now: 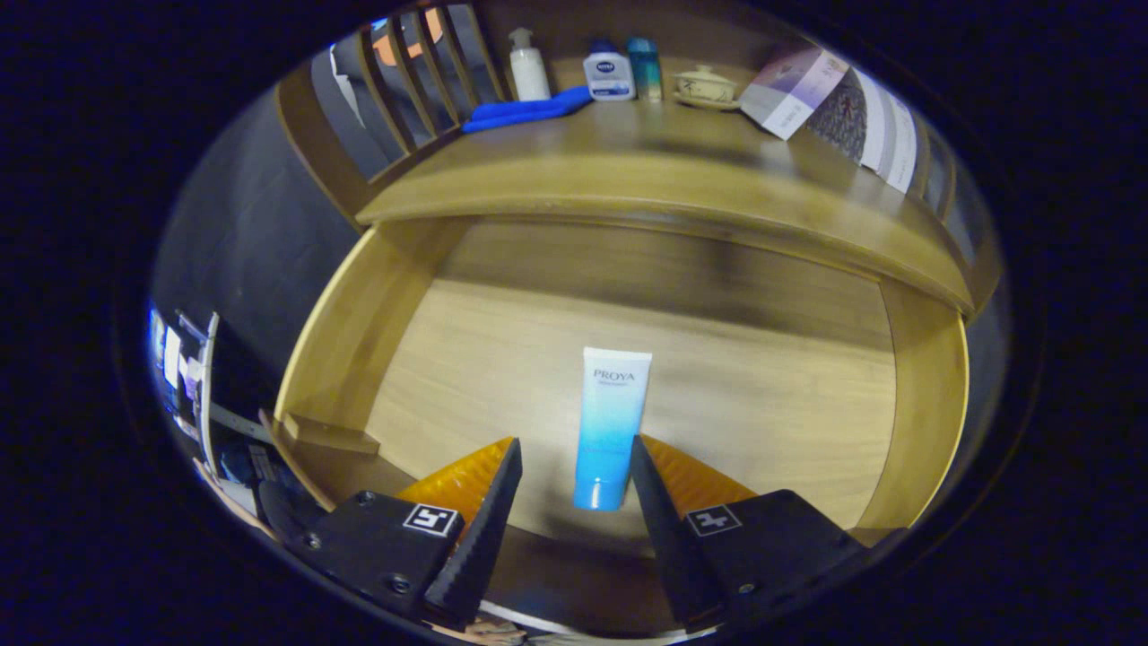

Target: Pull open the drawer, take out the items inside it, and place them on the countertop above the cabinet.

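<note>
Drawer (pixel 386 296): tube (pixel 612 422) between parted gripper (pixel 574 453) fingers

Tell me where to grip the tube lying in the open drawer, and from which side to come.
Grip the tube across its lower body, just above the cap, coming straight down from above. It lies flat on the drawer floor, cap end toward the gripper, its length running along the fingers, so they would likely close on its two long sides. The fingers are open, the cap end already between them.
</note>
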`<state>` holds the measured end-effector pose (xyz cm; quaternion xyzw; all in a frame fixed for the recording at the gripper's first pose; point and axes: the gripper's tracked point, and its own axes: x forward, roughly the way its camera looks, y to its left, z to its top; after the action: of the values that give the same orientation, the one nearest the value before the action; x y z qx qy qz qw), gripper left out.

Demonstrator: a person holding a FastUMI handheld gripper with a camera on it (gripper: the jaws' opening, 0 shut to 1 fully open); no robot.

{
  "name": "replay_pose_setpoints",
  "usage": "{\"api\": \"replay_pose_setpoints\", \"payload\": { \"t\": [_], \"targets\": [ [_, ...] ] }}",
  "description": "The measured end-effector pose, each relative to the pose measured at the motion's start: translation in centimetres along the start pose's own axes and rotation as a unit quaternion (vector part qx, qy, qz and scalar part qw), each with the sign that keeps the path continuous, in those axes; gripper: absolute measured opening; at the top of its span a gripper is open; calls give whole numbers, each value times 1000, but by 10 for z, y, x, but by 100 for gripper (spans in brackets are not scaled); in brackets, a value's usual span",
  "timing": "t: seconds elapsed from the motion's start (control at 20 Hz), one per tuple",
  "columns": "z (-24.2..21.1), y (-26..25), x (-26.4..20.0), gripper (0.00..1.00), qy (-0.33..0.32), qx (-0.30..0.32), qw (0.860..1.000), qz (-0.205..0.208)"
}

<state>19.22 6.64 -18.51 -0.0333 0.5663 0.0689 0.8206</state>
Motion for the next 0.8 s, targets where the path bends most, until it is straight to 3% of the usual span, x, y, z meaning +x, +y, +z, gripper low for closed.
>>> {"api": "replay_pose_setpoints", "payload": {
  "t": [0.15,0.8],
  "targets": [
    [5,-3,8,78,25,19,1000,-1],
    [-10,-15,32,73,90,-13,995,-43]
  ]
}}
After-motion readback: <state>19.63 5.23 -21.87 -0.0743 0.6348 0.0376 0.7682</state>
